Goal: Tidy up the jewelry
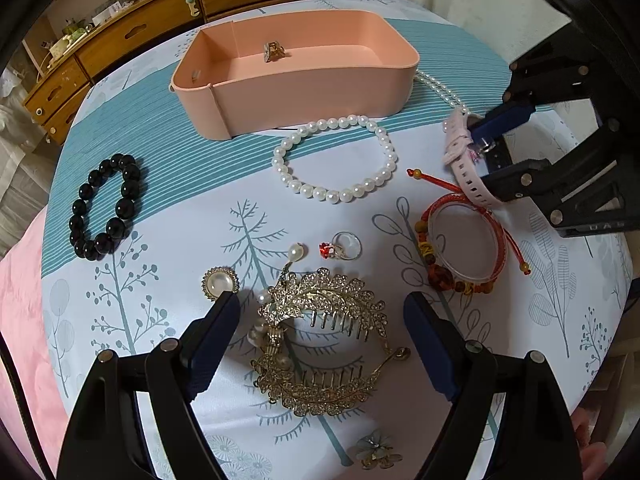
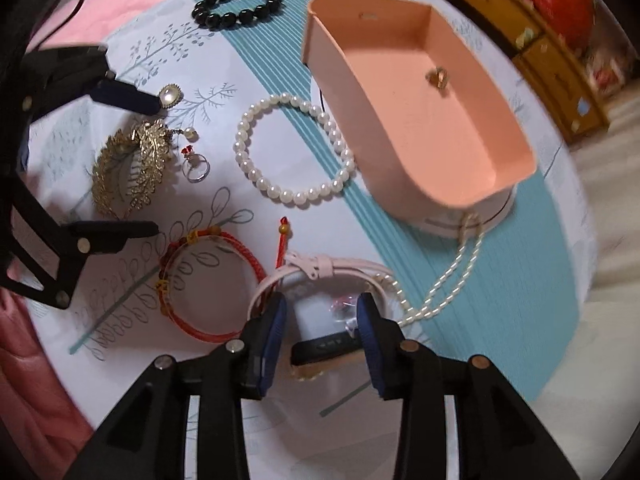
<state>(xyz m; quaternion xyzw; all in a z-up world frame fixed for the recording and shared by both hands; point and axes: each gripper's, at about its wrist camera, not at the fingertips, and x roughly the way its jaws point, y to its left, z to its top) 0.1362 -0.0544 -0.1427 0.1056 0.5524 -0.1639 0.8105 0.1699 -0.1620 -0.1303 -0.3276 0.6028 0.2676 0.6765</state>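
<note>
A pink tray (image 1: 320, 92) (image 2: 340, 92) holds one small gold piece (image 1: 273, 51) (image 2: 439, 77). On the cloth lie a pearl bracelet (image 1: 336, 160) (image 2: 294, 148), a black bead bracelet (image 1: 105, 206) (image 2: 238, 6), a red cord bracelet (image 1: 464, 240) (image 2: 212, 284), a ring (image 1: 344, 246) (image 2: 196, 168), gold hair combs (image 1: 320, 344) (image 2: 132, 168) and a pink watch (image 1: 466, 156) (image 2: 320, 268). My left gripper (image 1: 322, 304) (image 2: 158, 168) is open over the combs. My right gripper (image 2: 322, 308) (image 1: 486, 160) is open around the watch.
A pearl necklace (image 1: 440, 88) (image 2: 452, 280) trails from behind the tray. A pearl brooch (image 1: 220, 283) (image 2: 170, 96) and a flower piece (image 1: 376, 454) lie near the combs. Wooden drawers (image 1: 132, 36) stand behind the table. A pink cover (image 1: 24, 320) lies at the left.
</note>
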